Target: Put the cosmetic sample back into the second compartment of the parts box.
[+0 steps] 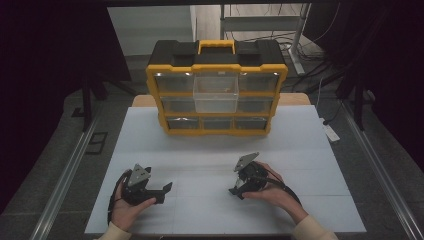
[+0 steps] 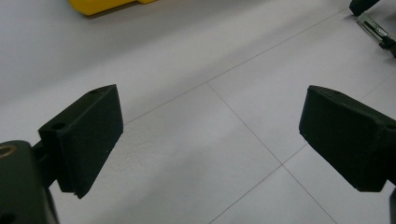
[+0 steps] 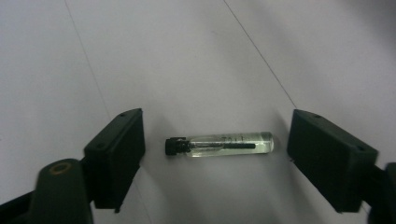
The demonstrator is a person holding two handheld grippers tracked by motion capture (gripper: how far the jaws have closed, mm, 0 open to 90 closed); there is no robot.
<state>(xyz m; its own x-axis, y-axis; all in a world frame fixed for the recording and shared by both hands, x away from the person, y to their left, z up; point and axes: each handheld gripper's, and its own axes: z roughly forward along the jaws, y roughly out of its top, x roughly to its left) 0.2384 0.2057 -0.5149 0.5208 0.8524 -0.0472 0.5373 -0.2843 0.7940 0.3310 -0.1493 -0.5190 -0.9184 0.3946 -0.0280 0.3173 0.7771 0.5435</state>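
A small clear glass vial (image 3: 219, 144) with a black cap lies flat on the white table, crosswise between the two jaws of my right gripper (image 3: 215, 128). There is a gap at each end of the vial, so the pads do not touch it. In the high view my right gripper (image 1: 236, 192) points down at the table right of centre. My left gripper (image 1: 164, 193) rests near the front left of the table, pointing right. Its jaws (image 2: 210, 116) stand wide apart with only bare table between them.
A yellow and black organizer box (image 1: 216, 90) with clear drawers stands at the back of the white table (image 1: 300, 150). One clear middle drawer (image 1: 216, 94) is pulled out towards me. Dark curtains and a metal frame lie beyond the table.
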